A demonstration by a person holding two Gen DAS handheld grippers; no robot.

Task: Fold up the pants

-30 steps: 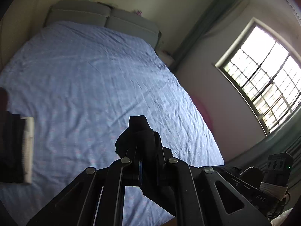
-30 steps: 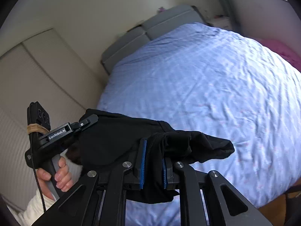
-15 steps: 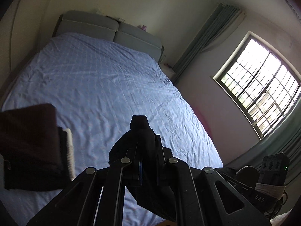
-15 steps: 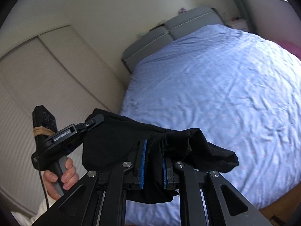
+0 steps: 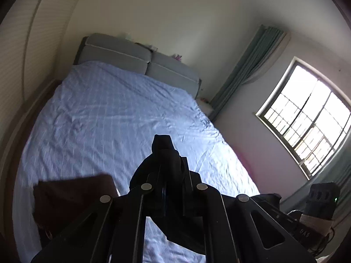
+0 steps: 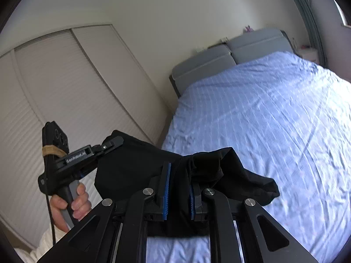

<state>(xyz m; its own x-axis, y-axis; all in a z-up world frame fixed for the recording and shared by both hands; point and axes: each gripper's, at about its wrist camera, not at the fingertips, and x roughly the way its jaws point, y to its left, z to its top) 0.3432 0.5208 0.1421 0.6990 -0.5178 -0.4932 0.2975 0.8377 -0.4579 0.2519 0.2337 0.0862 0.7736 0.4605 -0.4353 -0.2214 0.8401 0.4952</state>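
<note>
The black pants (image 6: 221, 171) hang in the air between both grippers, above the near end of the blue bed (image 6: 274, 114). My right gripper (image 6: 178, 188) is shut on a bunched edge of the pants between its blue pads. My left gripper (image 5: 170, 175) is shut on another black fold of the pants (image 5: 163, 151); it also shows in the right wrist view (image 6: 109, 143) at the left, clamping the cloth's far corner. Most of the pants is hidden below the fingers.
A dark brown folded cloth (image 5: 72, 197) lies on the bed's near left. Grey headboard cushions (image 5: 136, 59) stand at the far end. A window (image 5: 307, 118) and green curtain (image 5: 248, 65) are at the right; closet doors (image 6: 54, 100) are at the left.
Both grippers have risen and tilted up with the pants; more wall and closet show. The brown folded cloth has shifted from the left edge toward the middle of the left wrist view.
</note>
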